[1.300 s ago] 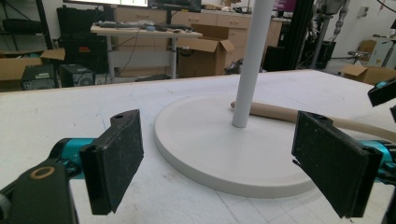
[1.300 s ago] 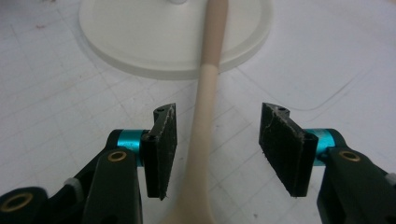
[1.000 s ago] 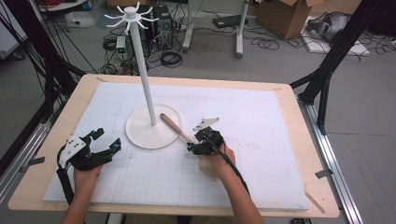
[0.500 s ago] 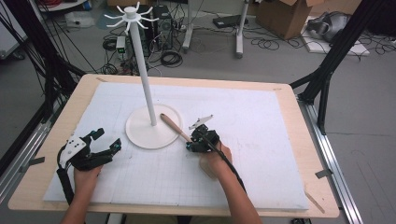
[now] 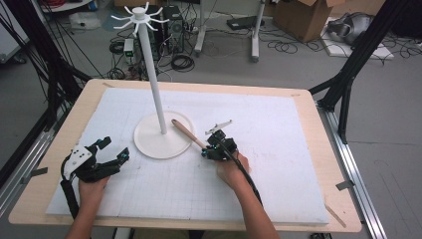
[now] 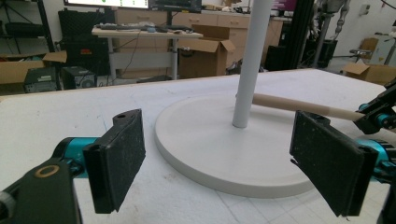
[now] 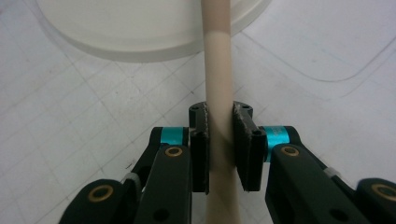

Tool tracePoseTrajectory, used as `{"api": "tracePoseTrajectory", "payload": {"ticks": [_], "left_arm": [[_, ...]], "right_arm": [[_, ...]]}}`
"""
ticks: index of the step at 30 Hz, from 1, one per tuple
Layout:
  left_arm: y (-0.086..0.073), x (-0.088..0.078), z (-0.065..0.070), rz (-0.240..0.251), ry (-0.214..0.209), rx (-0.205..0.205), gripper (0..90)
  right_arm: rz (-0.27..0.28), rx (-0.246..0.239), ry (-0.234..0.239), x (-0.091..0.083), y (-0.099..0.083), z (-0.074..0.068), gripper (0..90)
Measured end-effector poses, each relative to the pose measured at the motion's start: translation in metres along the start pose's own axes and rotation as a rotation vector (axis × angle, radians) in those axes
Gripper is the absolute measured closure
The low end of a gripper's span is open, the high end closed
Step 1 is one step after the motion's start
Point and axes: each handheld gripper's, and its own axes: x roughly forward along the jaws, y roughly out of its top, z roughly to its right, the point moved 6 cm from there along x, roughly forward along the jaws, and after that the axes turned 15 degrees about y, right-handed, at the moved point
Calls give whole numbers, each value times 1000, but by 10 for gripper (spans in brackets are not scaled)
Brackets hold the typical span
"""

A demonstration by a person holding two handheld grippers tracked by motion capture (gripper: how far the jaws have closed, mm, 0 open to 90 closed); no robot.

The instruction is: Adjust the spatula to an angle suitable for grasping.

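- Stick (image 5: 186, 132): a tan wooden rod lying on the white mat (image 5: 278, 149), its far end resting on the rim of the stand's round base (image 5: 149, 144), its near end pointing out toward 4 o'clock from the pole (image 5: 153, 79).
- Right tool (image 5: 209, 149): its jaws have just been closing and now stand pressed on the stick's near end; the right gripper view shows the rod (image 7: 218, 84) squeezed between both black pads (image 7: 200, 140), running straight away toward the base (image 7: 140, 42).
- So the grasp looks done. The stick is not yet lifted, as far as I can tell: it lies low on the mat and base in the high view.
- Left tool (image 5: 112, 152): wide open and holding nothing, resting on the mat at about 8 o'clock from the base. In the left gripper view its two pads (image 6: 122, 154) stand far apart, with the base (image 6: 219, 154) and pole (image 6: 250, 60) ahead between them and the stick (image 6: 299, 106) behind the pole.
- Stand: upright, its hooked crown (image 5: 139, 15) bare, nothing hanging on it.
- What is left, by my reading: raise the stick off the base and carry it wherever it belongs. If it is to go up on the stand, that step is wholly undone.
- The left hand (image 5: 89, 186) has no part in the work so far; it may steady the base later.
- The tabletop (image 5: 318, 107) edge shows wood round the mat.
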Motion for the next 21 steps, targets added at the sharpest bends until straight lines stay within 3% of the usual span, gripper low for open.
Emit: {"api": "tracePoseTrajectory", "payload": {"ticks": [4, 8, 13, 21], "left_arm": [[1, -1, 0, -17, 6, -23, 182], [9, -3, 8, -10, -14, -31, 188], [19, -2, 33, -26, -99, -20, 212], [40, 13, 84, -68, -246, -38, 233]], "right_arm": [[34, 2, 2, -11, 2, 0, 784], [69, -18, -11, -23, 2, -3, 784], [108, -42, -44, -42, -5, -11, 784], [241, -63, -83, -72, -17, -24, 784]]}}
